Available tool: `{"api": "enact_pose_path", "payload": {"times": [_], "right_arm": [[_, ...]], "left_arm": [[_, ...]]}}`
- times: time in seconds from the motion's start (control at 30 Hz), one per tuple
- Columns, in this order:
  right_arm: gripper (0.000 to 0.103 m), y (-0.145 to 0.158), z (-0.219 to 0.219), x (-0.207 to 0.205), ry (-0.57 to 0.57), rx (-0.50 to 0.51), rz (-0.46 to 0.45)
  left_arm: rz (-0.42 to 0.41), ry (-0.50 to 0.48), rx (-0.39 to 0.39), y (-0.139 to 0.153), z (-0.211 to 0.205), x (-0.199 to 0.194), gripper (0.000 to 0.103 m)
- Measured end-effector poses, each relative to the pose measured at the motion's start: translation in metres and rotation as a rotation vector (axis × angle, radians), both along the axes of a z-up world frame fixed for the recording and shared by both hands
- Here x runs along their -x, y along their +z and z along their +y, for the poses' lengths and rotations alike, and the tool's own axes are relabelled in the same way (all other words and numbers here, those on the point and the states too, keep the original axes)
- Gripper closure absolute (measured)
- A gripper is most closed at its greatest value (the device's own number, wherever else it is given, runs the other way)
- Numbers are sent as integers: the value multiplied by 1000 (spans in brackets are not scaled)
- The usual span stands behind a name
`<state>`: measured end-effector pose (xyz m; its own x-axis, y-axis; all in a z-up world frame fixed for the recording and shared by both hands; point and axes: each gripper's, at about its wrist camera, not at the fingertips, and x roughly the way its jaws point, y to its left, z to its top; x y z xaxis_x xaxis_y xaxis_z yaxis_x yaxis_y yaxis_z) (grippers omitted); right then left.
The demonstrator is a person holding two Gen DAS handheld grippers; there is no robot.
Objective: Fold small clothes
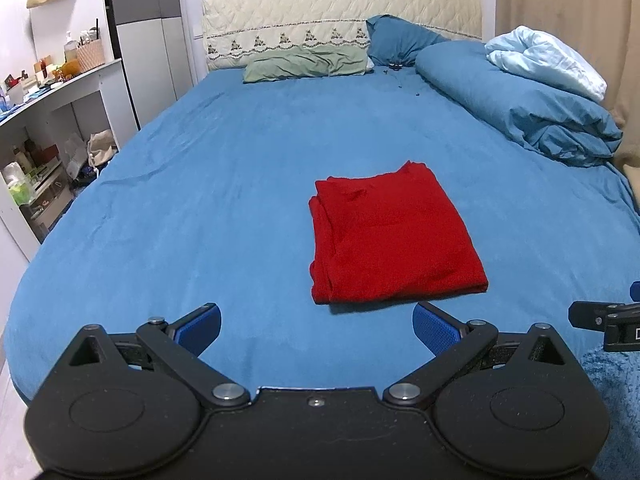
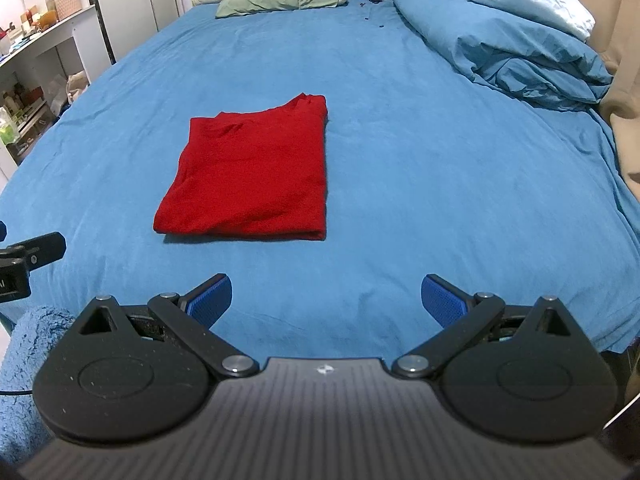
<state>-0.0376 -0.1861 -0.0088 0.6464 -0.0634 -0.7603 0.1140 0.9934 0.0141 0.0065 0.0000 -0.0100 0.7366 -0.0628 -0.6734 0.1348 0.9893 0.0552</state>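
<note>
A red garment lies folded into a flat rectangle on the blue bed sheet; it also shows in the right wrist view. My left gripper is open and empty, held back near the bed's front edge, short of the garment. My right gripper is open and empty, also near the front edge, to the right of the garment. Neither gripper touches the cloth. Part of the right gripper's body shows at the right edge of the left wrist view.
A blue duvet with a pale blue blanket is heaped at the back right. A green pillow and a blue pillow lie by the headboard. White shelves stand left. A fuzzy blue cloth sits at the front edge.
</note>
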Motion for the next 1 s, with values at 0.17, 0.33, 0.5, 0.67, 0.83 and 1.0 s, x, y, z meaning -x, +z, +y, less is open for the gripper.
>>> {"api": "enact_pose_path", "payload": {"times": [0.17, 0.33, 0.5, 0.67, 0.83, 1.0], "right_arm": [[0, 0, -1, 0, -2, 1, 1], [0, 0, -1, 2, -4, -2, 1], [0, 0, -1, 2, -4, 0, 0], [0, 1, -2, 3, -6, -1, -1], [0, 2, 1, 5, -13, -5, 0], [0, 2, 3, 6, -12, -6, -1]], "left_arm": [[-6, -3, -5, 0, 0, 1, 0], [-7, -2, -2, 1, 3, 2, 0], [-7, -1, 1, 3, 3, 2, 0], [-8, 1, 11, 4, 5, 2, 0], [-11, 1, 9, 5, 5, 2, 0], [-14, 1, 9, 5, 4, 2, 0]]}}
